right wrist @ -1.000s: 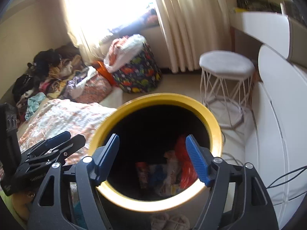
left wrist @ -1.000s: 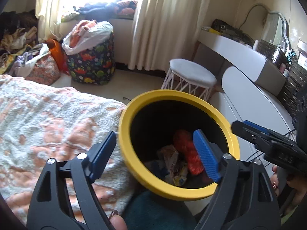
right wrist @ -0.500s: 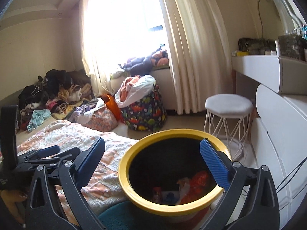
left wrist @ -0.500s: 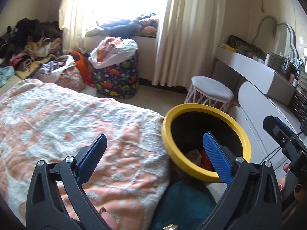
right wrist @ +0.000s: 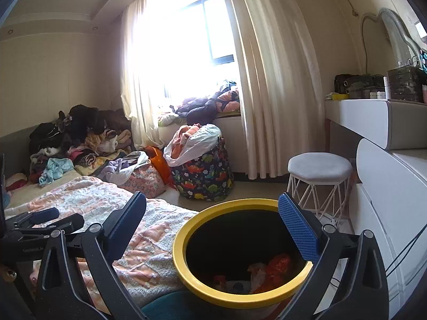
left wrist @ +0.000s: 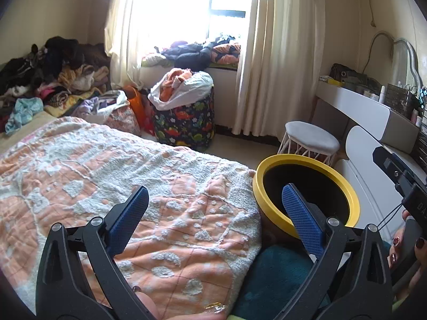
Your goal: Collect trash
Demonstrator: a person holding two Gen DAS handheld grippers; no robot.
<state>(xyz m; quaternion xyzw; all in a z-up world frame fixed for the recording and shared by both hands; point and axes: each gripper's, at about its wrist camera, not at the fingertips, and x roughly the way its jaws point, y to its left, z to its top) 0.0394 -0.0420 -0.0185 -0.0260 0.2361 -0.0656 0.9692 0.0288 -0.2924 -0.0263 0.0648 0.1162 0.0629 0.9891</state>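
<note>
A black bin with a yellow rim (right wrist: 186,277) stands beside the bed. It also shows in the left wrist view (left wrist: 269,214). Inside lie red and pale crumpled wrappers (right wrist: 267,269). My left gripper (left wrist: 213,213) is open and empty, above the blanket's edge, its right finger in front of the bin. My right gripper (right wrist: 213,221) is open and empty, raised just above and behind the bin's mouth. Each gripper shows at the edge of the other's view.
An orange and white blanket (left wrist: 106,176) covers the bed on the left. A dinosaur-print laundry bag (right wrist: 205,173), a white stool (right wrist: 319,170), piles of clothes (right wrist: 80,144) and a white dresser (right wrist: 387,176) stand around. A teal cushion (left wrist: 280,274) lies below the bin.
Both grippers have drawn back and up from the bin's mouth. The left one has swung left over the blanket. The bin looks smaller and lower in both views.
</note>
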